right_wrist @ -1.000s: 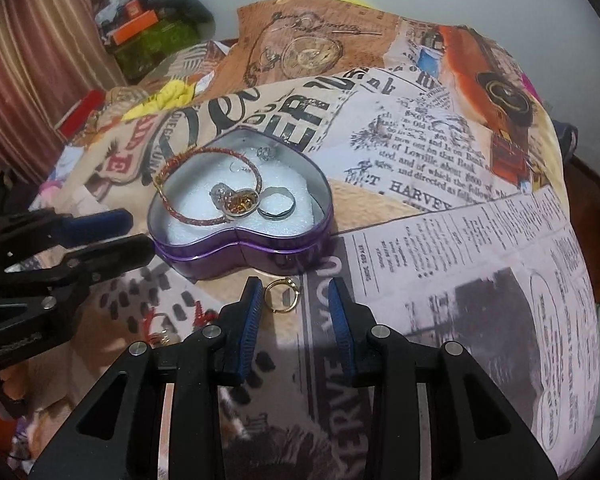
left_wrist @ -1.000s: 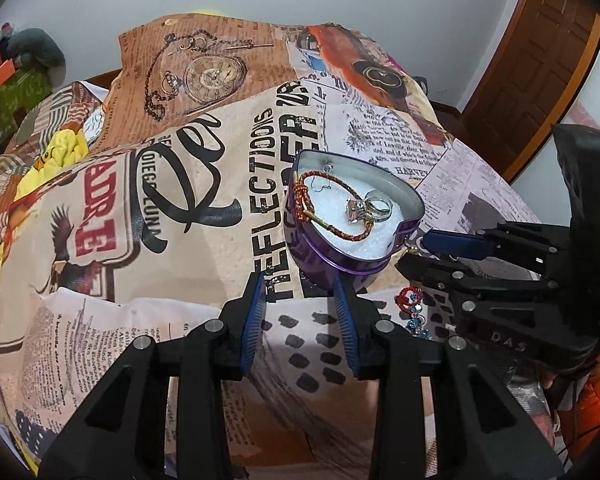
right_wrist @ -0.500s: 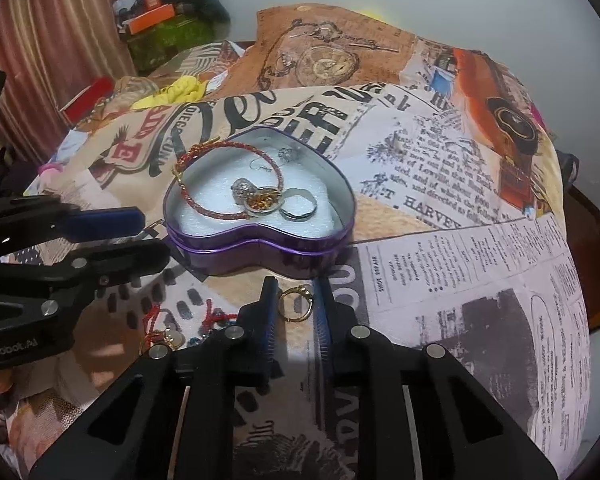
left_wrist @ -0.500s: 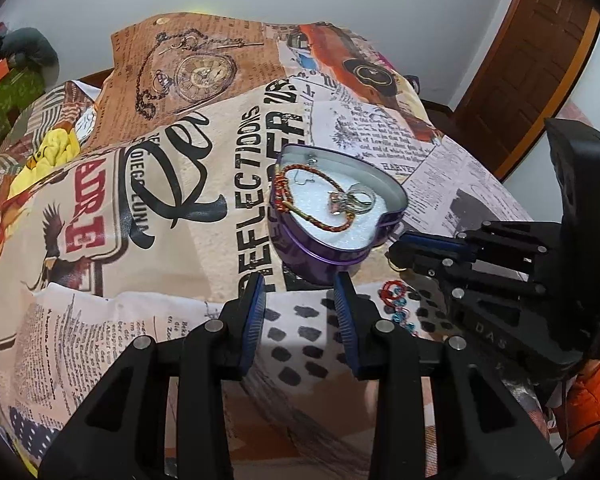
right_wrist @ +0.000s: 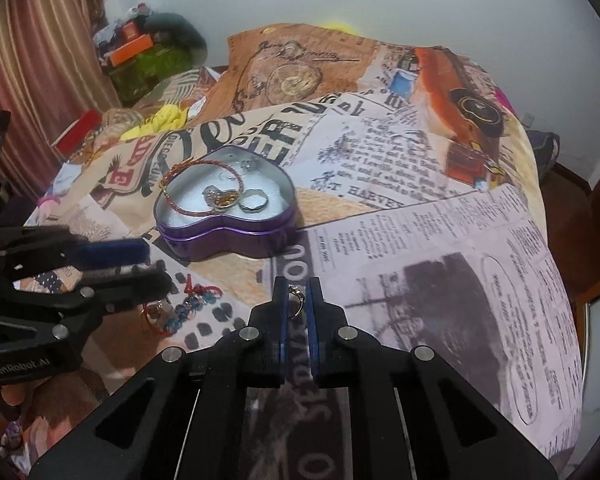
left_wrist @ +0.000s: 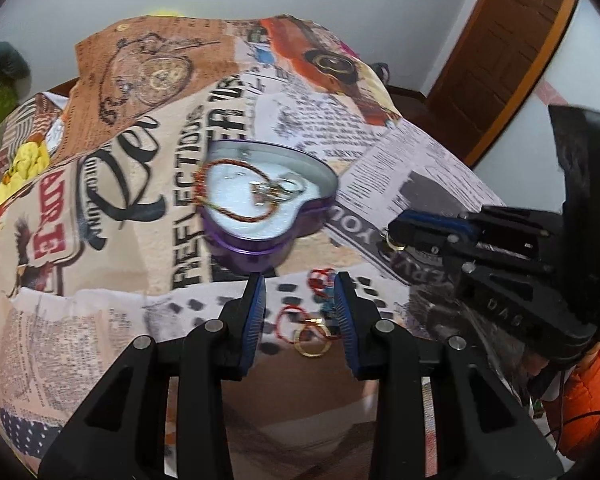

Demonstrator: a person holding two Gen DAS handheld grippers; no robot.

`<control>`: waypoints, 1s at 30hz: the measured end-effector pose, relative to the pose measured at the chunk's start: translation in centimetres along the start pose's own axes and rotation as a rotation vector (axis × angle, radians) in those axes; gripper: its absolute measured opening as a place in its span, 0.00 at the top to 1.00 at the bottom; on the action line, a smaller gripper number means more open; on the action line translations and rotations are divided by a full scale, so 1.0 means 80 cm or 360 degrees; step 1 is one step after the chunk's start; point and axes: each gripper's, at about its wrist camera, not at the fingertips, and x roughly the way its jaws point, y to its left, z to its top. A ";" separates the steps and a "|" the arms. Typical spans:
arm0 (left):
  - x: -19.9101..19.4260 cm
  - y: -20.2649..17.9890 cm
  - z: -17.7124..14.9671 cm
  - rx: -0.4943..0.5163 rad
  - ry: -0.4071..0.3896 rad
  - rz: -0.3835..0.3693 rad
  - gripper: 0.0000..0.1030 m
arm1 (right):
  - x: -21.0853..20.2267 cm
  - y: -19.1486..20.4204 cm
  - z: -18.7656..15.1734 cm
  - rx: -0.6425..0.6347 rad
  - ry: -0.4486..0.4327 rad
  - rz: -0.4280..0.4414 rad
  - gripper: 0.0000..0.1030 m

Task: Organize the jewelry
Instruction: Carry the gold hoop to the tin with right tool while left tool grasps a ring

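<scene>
A purple heart-shaped tin [right_wrist: 260,236] [left_wrist: 260,248] sits on the printed bedspread and holds a red-gold bracelet [right_wrist: 198,192], a silver ring [right_wrist: 254,202] and small pieces. My right gripper [right_wrist: 297,300] is shut on a small gold ring [right_wrist: 296,300], lifted just in front of the tin; it also shows in the left wrist view [left_wrist: 396,240]. My left gripper [left_wrist: 300,312] is open, low over a red cord loop [left_wrist: 288,322] and a gold ring [left_wrist: 312,338] on the bedspread. A red and blue beaded piece [right_wrist: 192,304] lies beside them.
The printed bedspread [right_wrist: 440,240] covers the whole bed. Clutter, a yellow cloth [right_wrist: 160,124] and boxes [right_wrist: 132,46] lie at the far left by a curtain. A wooden door [left_wrist: 508,52] stands at the right.
My right gripper closed on the gold ring and lifted it off the bedspread. My left gripper moved right and down over the red loop and the other gold ring.
</scene>
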 end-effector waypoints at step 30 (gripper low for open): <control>-0.040 -0.010 0.015 0.0051 -0.0215 0.0057 0.99 | -0.053 -0.004 -0.002 0.0092 -0.0133 -0.0006 0.93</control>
